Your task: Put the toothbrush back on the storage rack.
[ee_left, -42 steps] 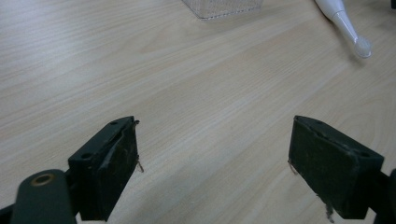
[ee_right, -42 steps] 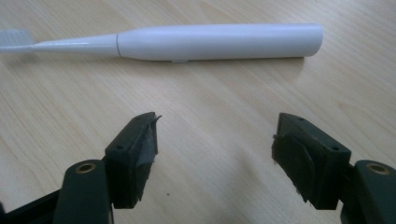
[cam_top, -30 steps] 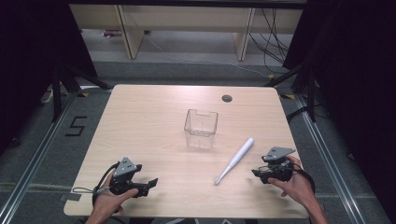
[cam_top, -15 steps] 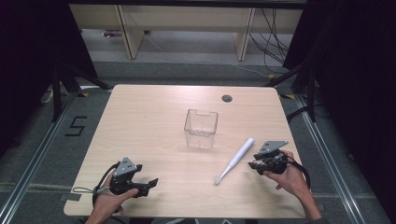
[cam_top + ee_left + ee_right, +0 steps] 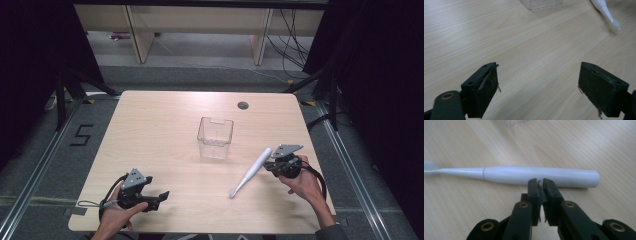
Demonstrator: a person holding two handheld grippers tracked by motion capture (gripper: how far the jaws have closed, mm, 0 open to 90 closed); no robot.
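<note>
Toothbrush [image 5: 251, 171] flat on table [image 5: 165, 130], at 4 o'clock from bin [image 5: 215, 137], not lifted. Right gripper [image 5: 539, 181] just closed, jaws pressed together, empty, touching handle. Left gripper [image 5: 537, 82] spread, idle. Grasp, binning left.

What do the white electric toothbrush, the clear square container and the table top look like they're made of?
White electric toothbrush: smooth, glossy plastic by its soft sheen, with a seam where the neck joins.
Clear square container: see-through, thin-walled, probably hard plastic, though glass is possible.
Table top: pale wood grain, matte; possibly laminate rather than solid wood.
</note>
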